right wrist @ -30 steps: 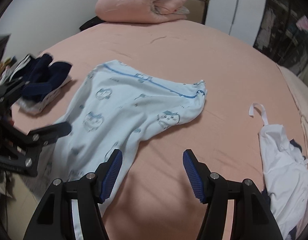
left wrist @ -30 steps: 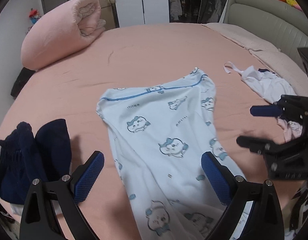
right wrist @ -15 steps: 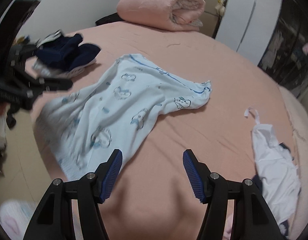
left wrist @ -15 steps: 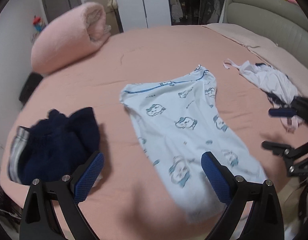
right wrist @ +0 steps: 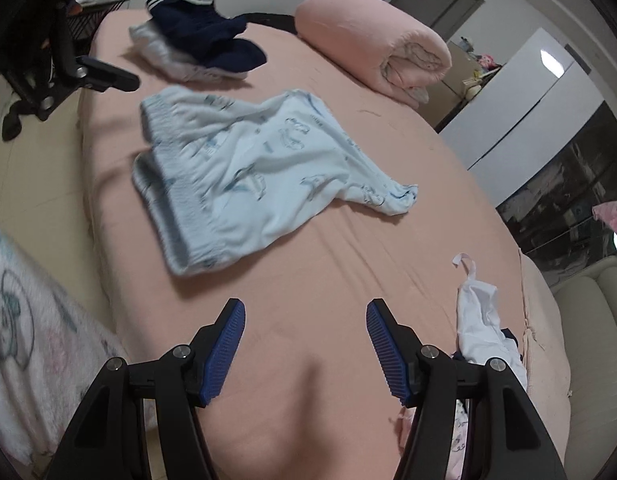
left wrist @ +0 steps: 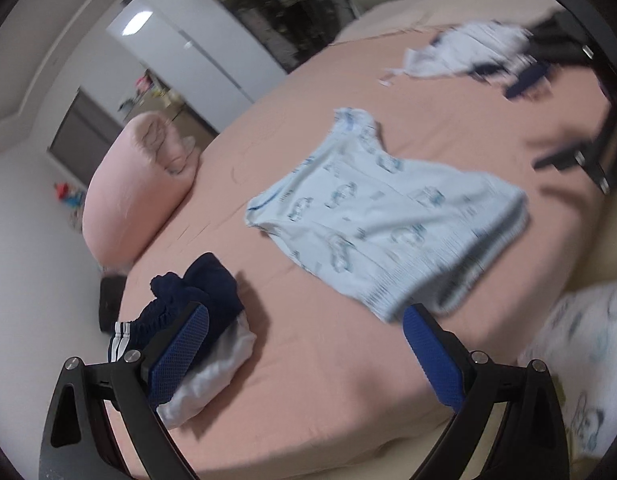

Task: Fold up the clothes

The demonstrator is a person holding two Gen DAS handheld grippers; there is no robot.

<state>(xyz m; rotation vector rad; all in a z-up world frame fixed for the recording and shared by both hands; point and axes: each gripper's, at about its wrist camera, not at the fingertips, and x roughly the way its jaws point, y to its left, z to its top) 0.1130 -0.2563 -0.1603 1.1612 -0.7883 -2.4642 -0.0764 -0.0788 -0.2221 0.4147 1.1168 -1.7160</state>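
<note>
A light blue printed garment (left wrist: 372, 216) lies spread on the pink bed (left wrist: 328, 380), its ribbed waistband toward the bed's near edge; it also shows in the right wrist view (right wrist: 244, 172). My left gripper (left wrist: 304, 352) is open and empty, held above the bed's edge, short of the waistband. My right gripper (right wrist: 304, 348) is open and empty above bare sheet (right wrist: 328, 264), to the right of the garment. Each gripper shows in the other's view, the right one (left wrist: 576, 160) and the left one (right wrist: 88, 68).
A navy and white clothes pile (left wrist: 188, 328) lies at the bed's left edge. A white garment pile (right wrist: 484, 320) lies at the right. A rolled pink duvet (right wrist: 376, 52) sits at the far side. A printed fluffy fabric (right wrist: 24, 320) is beside the bed.
Both grippers have pulled back and up from the garment and tilted. The garment now lies wholly on the bed, waistband near the edge.
</note>
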